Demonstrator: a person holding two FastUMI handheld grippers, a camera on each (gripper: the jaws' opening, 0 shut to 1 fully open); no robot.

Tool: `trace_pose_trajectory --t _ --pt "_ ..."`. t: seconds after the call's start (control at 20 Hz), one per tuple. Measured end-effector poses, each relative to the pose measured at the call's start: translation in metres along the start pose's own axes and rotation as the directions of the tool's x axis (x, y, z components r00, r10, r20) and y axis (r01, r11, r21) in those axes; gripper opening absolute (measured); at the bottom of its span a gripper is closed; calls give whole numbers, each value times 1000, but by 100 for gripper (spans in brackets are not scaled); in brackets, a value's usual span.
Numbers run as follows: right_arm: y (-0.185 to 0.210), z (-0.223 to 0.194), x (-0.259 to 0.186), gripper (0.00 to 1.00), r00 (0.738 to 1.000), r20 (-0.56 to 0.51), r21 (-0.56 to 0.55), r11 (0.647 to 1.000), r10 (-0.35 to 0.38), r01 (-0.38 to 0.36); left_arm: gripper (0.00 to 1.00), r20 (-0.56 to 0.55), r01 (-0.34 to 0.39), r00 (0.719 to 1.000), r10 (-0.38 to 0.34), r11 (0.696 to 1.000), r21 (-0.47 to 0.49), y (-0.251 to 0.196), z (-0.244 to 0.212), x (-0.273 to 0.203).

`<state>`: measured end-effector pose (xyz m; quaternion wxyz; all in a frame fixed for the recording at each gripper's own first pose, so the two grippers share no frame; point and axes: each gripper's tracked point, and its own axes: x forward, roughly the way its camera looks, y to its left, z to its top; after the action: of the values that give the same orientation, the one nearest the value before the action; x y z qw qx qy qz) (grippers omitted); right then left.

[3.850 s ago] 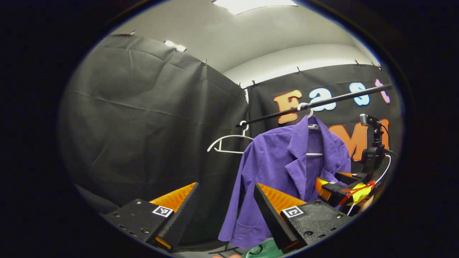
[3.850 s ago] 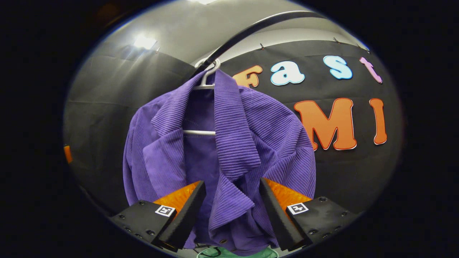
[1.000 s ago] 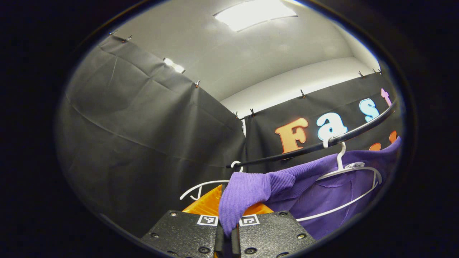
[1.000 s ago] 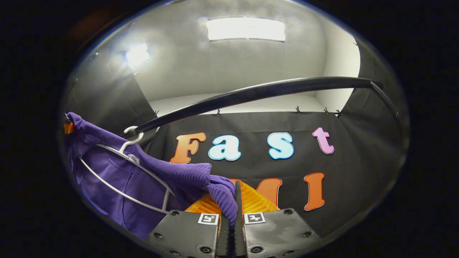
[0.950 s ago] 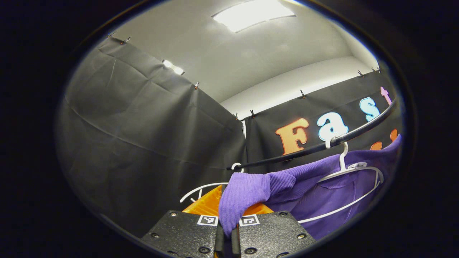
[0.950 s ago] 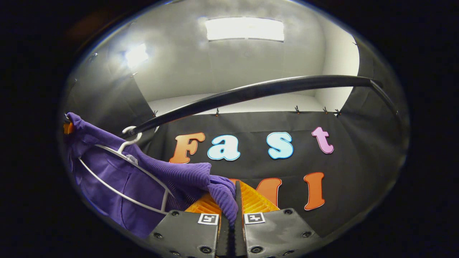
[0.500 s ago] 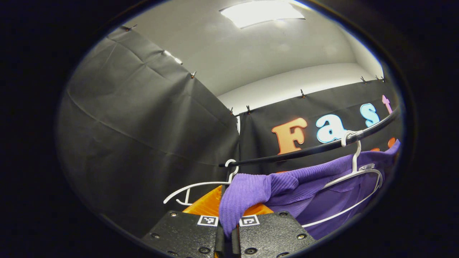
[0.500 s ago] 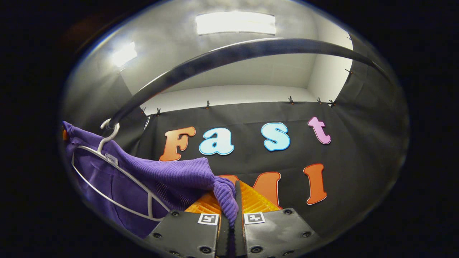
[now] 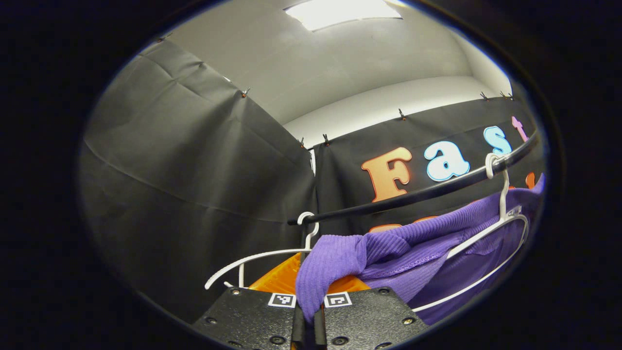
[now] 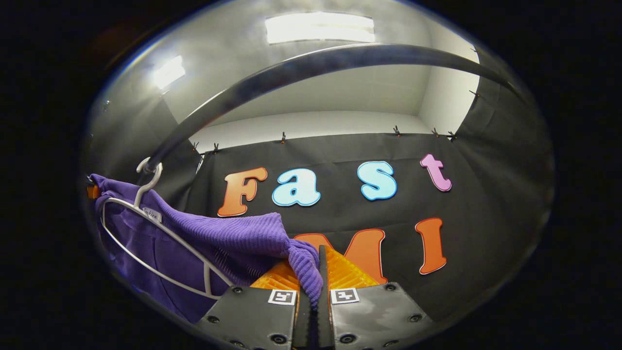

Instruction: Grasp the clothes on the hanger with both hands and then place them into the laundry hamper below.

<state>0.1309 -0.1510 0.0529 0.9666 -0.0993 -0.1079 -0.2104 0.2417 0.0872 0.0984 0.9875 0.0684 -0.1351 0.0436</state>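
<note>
Left hand-held gripper [image 9: 307, 311] clamped tight on purple ribbed knit jacket [image 9: 388, 253], bottom centre. Right hand-held gripper [image 10: 313, 304] likewise pinching jacket [image 10: 233, 238]; white wire hanger [image 10: 146, 233] on black rail [image 10: 311, 63], left.

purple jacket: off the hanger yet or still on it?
Partly on. The purple jacket is pulled off the white hanger at both pinched ends, where bare wire shows; its collar still sits at the hanger's neck, and the hook is on the rail.

Black rail [image 10: 311, 65] arching just over my right fingers, open air beneath the rail towards the wall, white hanger [image 9: 491, 233] below the rail threaded inside the purple jacket [image 9: 413, 253], a bare hanger [image 9: 257, 255] hooked beside my left fingers
</note>
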Motion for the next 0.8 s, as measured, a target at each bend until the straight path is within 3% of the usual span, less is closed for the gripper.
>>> trace_pose_trajectory --t 0.1,0.25,0.3,0.6,0.8 --pt "8 1 -4 12 1000 1 -4 1000 18 -18 7 -32 -20 999 20 1000 8 6 -14 3" --pt "12 5 -5 13 999 13 -16 999 32 -32 7 -101 -30 995 25 998 -52 8 -44 -1" --pt "12 6 -6 9 999 15 -20 999 33 -33 7 -117 -29 993 21 998 -60 7 -51 -4" --pt "16 5 -7 13 999 5 -28 999 42 -41 7 -219 3 976 -20 997 -79 2 -91 -15" --pt "17 11 -10 12 999 10 -25 999 48 -48 7 -280 44 959 -51 998 -33 -6 -117 -20"
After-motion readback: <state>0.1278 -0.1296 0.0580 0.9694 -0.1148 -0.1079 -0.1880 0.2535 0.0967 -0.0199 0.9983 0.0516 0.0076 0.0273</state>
